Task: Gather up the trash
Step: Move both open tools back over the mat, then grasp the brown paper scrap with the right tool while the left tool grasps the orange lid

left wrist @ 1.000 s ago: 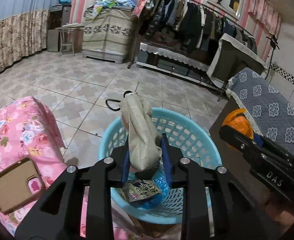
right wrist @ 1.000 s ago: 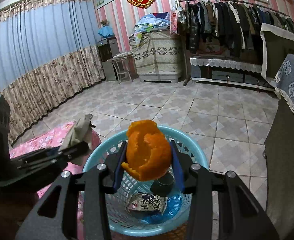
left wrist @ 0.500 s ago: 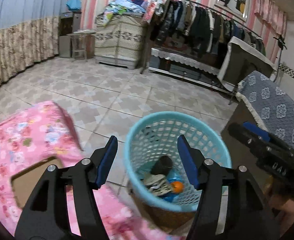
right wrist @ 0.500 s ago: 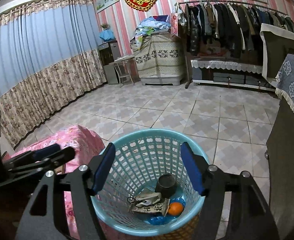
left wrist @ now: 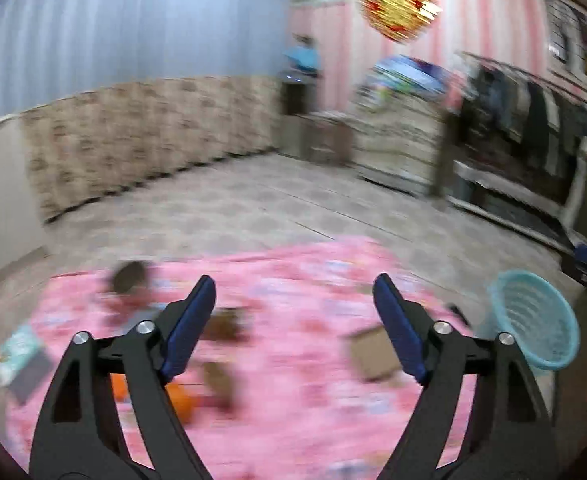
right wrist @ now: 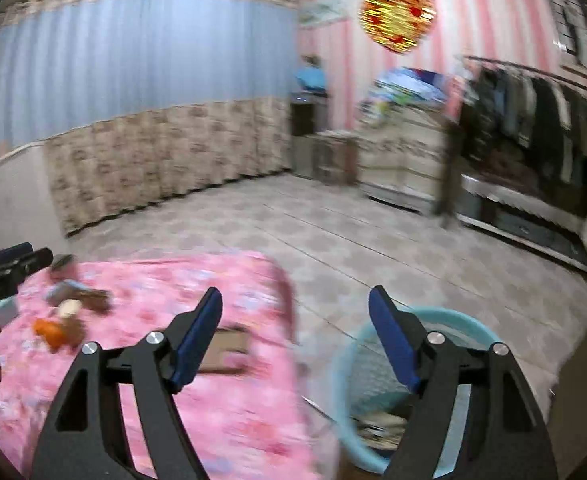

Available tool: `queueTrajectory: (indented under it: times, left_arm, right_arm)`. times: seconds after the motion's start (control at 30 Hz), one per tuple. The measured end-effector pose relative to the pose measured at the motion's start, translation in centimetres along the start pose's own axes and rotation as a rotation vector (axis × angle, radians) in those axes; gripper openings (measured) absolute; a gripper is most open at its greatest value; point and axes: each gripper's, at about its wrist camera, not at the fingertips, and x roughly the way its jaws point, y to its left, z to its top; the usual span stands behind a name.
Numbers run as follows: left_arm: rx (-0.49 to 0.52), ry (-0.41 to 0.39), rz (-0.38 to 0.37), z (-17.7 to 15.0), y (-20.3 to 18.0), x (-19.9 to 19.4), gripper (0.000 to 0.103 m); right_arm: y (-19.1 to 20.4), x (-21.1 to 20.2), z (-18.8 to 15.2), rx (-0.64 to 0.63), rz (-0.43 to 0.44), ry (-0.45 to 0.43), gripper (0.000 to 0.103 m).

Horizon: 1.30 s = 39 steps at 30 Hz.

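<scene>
Swinging both tools back toward the pink desk (left wrist: 293,420) for more trash.
Your left tool (left wrist: 295,312) and right tool (right wrist: 295,322) have just been opening and stand apart, empty. One basket (right wrist: 347,376) sits beside the desk's right edge. Blur hides the count: at least two orange peels (left wrist: 181,402) remain. Next, pick one and close.
</scene>
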Motion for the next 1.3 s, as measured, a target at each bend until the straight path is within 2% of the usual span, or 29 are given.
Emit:
queueTrajectory:
  times: [0.07, 0.1, 0.2, 0.23, 0.3, 0.4, 0.53, 0.63, 0.73, 0.8, 0.87, 0.9, 0.93, 1.03, 1.2, 1.27, 1.3]
  left_arm:
    - [-0.042, -0.037, 0.083, -1.1, 4.6, -1.6, 0.089]
    - [-0.053, -0.018, 0.137, -2.0, 6.9, -1.7, 0.089]
    - [-0.045, 0.022, 0.234, -3.0, 10.9, -0.8, 0.089]
    - [-0.058, 0.036, 0.293, -3.3, 13.0, -0.3, 0.089]
    - [-0.126, 0.076, 0.309, -3.6, 16.1, 0.6, 0.089]
    - [-0.238, 0.091, 0.293, -3.9, 19.4, 0.8, 0.089]
    - [-0.247, 0.089, 0.303, -4.8, 20.2, 0.9, 0.089]
    - [-0.229, 0.13, 0.314, -6.0, 20.3, 1.9, 0.089]
    - [-0.225, 0.197, 0.279, -7.3, 20.4, 3.1, 0.088]
    - [-0.194, 0.206, 0.278, -7.3, 19.8, 3.4, 0.088]
    - [-0.18, 0.225, 0.268, -7.7, 19.4, 4.1, 0.088]
    - [-0.18, 0.234, 0.258, -7.9, 19.3, 4.4, 0.088]
    - [-0.184, 0.255, 0.235, -8.4, 19.1, 5.1, 0.088]
    - [-0.184, 0.289, 0.202, -9.4, 18.7, 6.5, 0.088]
    - [-0.152, 0.333, 0.176, -11.1, 17.6, 8.8, 0.088]
    - [-0.15, 0.352, 0.172, -11.5, 17.3, 9.6, 0.08]
    - [-0.17, 0.38, 0.157, -11.7, 17.5, 10.2, 0.073]
  right_arm:
    - [3.2, 1.2, -0.1, 0.001, 0.063, 0.015, 0.081]
    - [5.7, 2.2, -0.5, -0.014, 0.106, 0.033, 0.081]
    - [11.0, 4.1, -1.9, -0.076, 0.159, 0.09, 0.081]
    - [13.1, 4.8, -2.5, -0.103, 0.191, 0.109, 0.081]
    - [16.4, 5.7, -3.6, -0.15, 0.237, 0.142, 0.081]
    - [20.9, 6.9, -5.5, -0.196, 0.303, 0.178, 0.081]
    - [24.9, 9.9, -7.1, -0.214, 0.325, 0.234, 0.081]
    - [26.2, 13.0, -8.2, -0.209, 0.306, 0.295, 0.08]
    - [26.8, 15.0, -9.0, -0.217, 0.303, 0.346, 0.073]
    - [27.1, 15.9, -9.4, -0.22, 0.305, 0.376, 0.067]
    - [27.6, 16.6, -9.8, -0.228, 0.322, 0.404, 0.047]
    - [27.8, 16.7, -9.9, -0.232, 0.344, 0.413, 0.043]
    - [28.0, 16.9, -9.9, -0.233, 0.359, 0.418, 0.03]
    - [27.8, 16.2, -9.3, -0.223, 0.373, 0.403, 0.025]
    - [25.4, 13.6, -7.0, -0.169, 0.387, 0.329, 0.025]
    - [24.4, 13.1, -6.5, -0.154, 0.39, 0.315, 0.026]
    - [23.7, 12.8, -6.3, -0.14, 0.387, 0.308, 0.026]
